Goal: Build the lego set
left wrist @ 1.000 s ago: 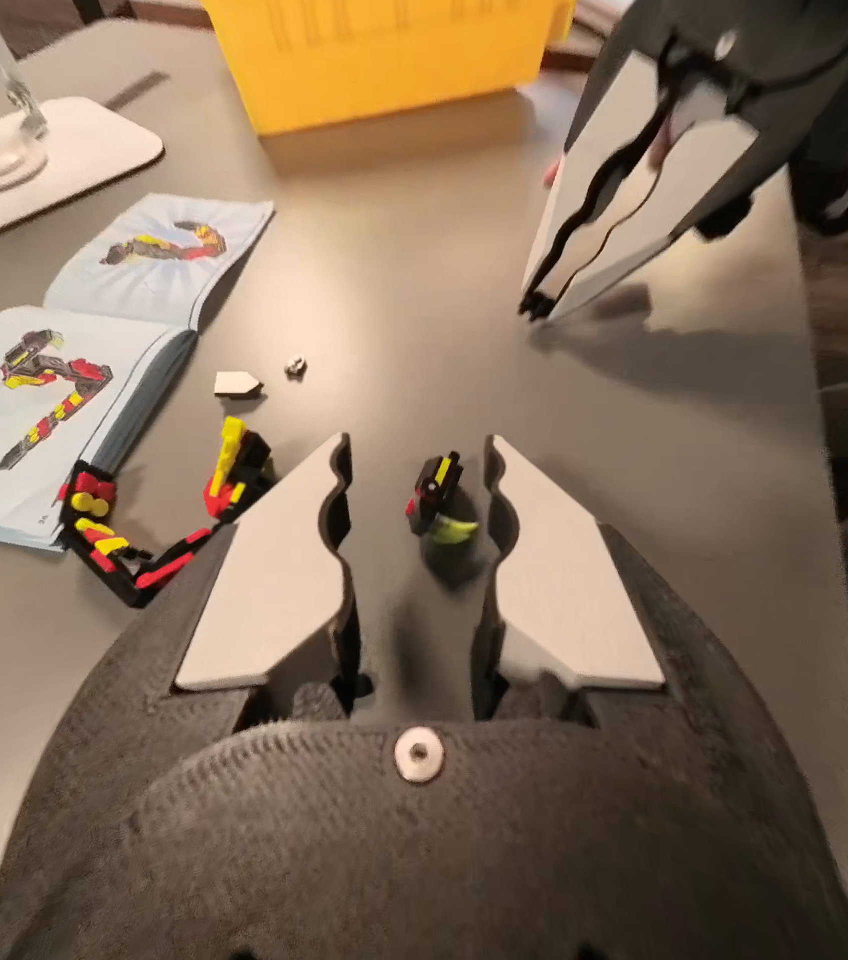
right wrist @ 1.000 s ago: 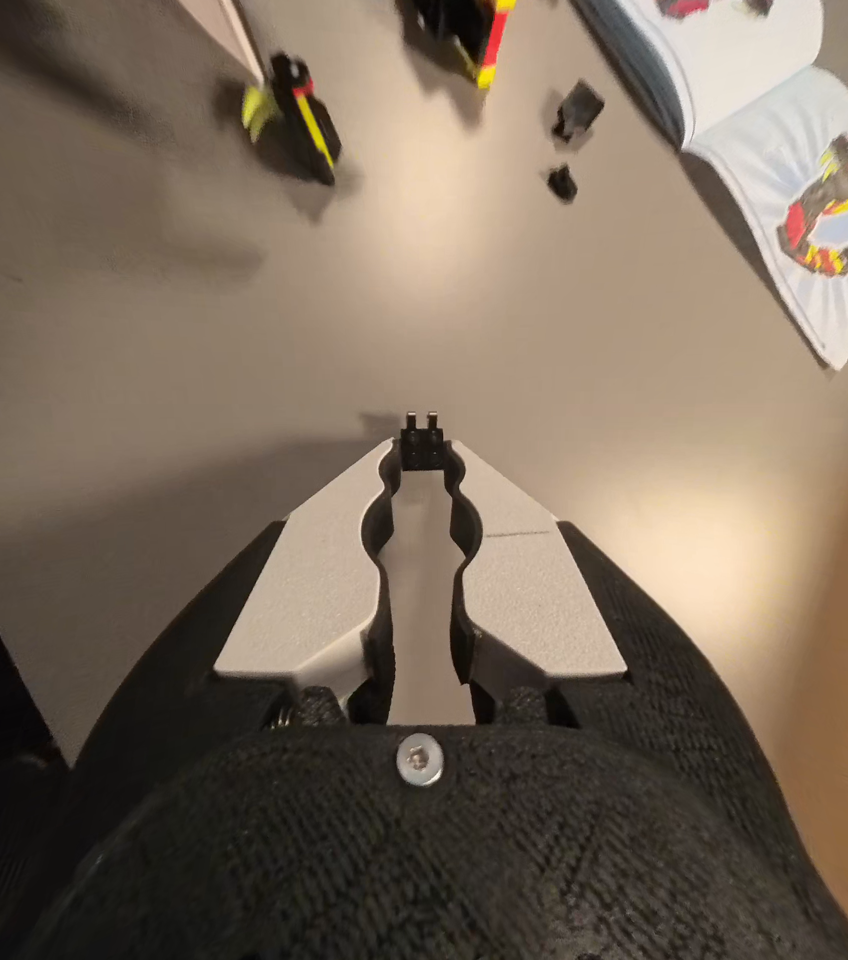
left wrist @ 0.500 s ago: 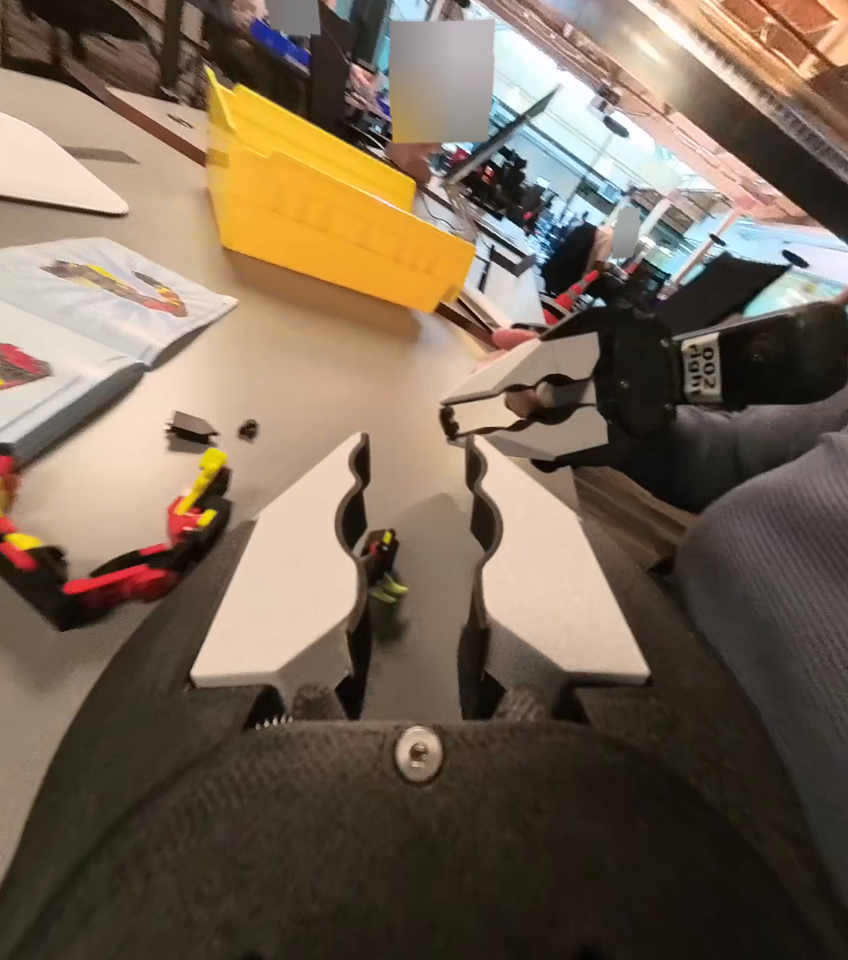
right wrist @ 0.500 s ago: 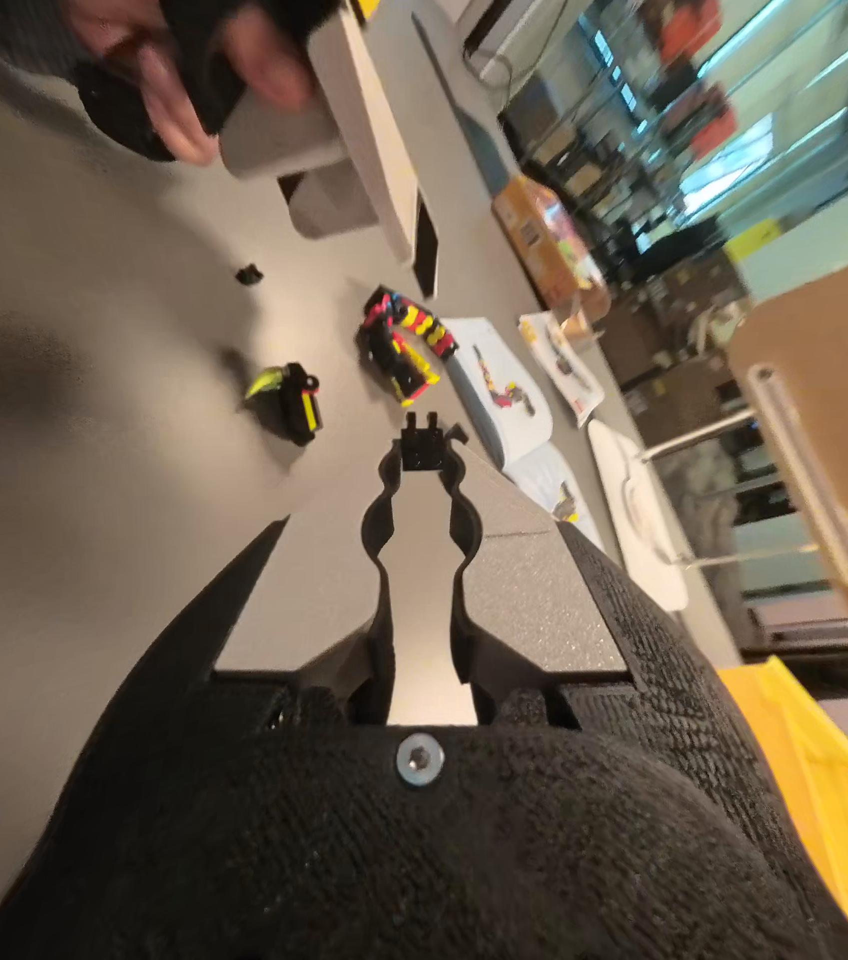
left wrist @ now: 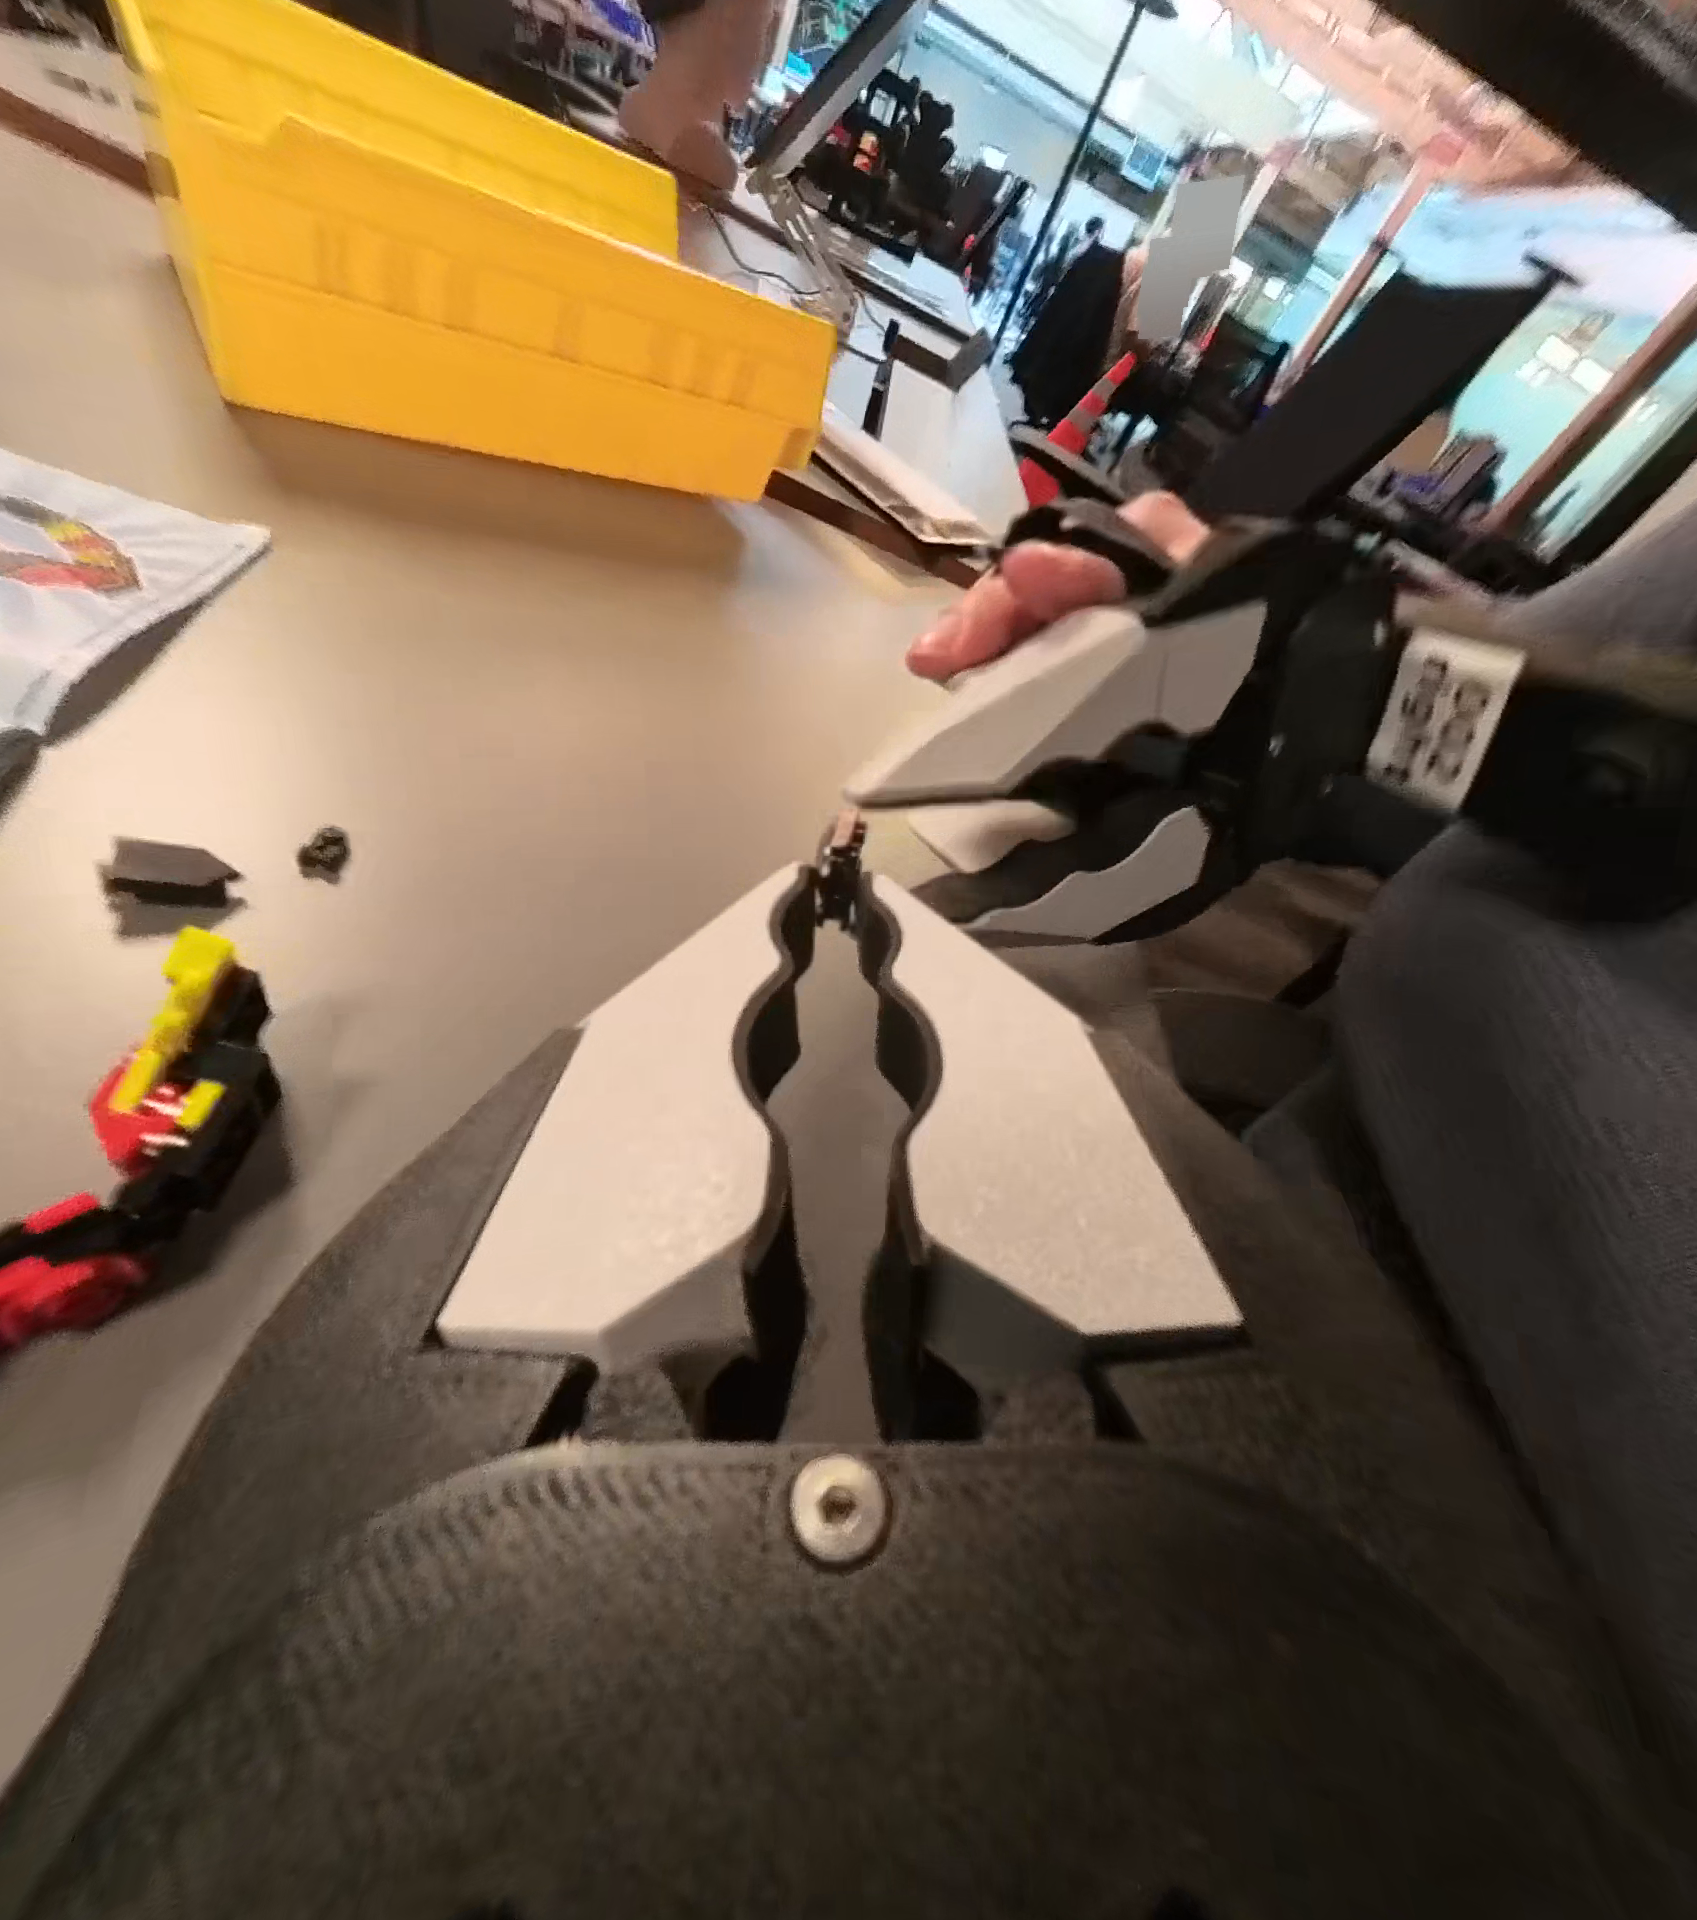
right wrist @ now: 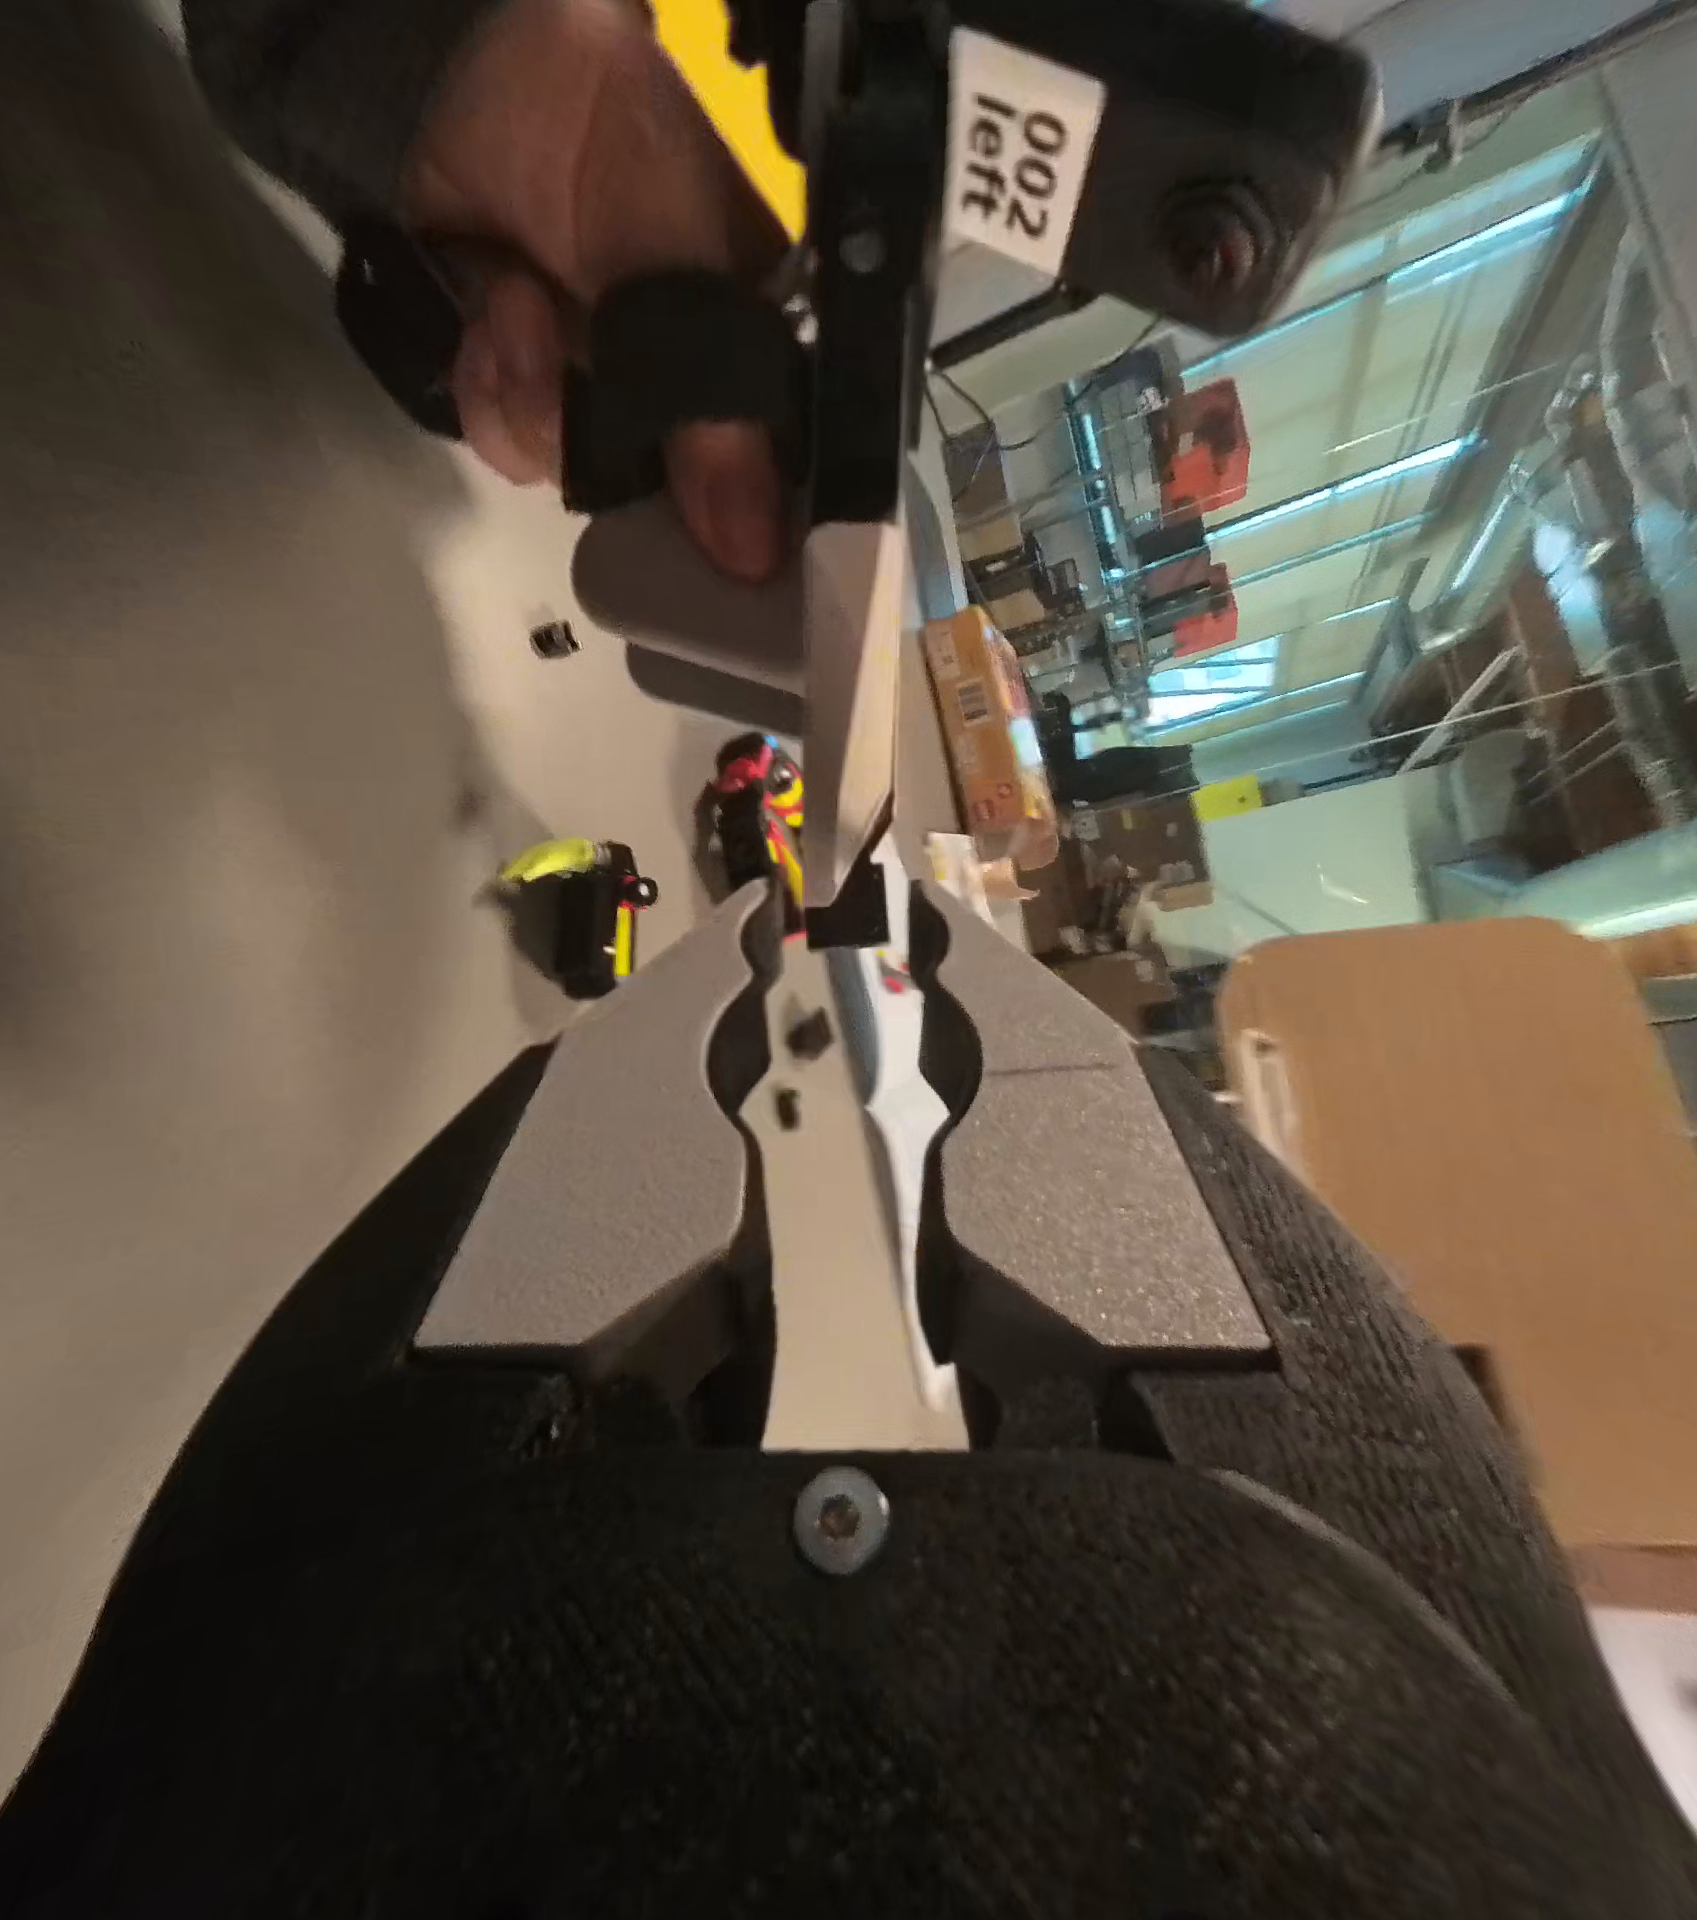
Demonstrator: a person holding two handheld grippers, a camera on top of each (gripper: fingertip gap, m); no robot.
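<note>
We had L claw (left wrist: 836,906) pinched shut on tiny black lego brick (left wrist: 841,854), mid-air above grey bench (left wrist: 511,675), well apart from red-yellow-black lego chain (left wrist: 179,1091). R claw (right wrist: 844,906) narrowly parted round brick, no clear contact. Risk: thin tip grip, so brick cd twist/drop if claws bumped.
</note>
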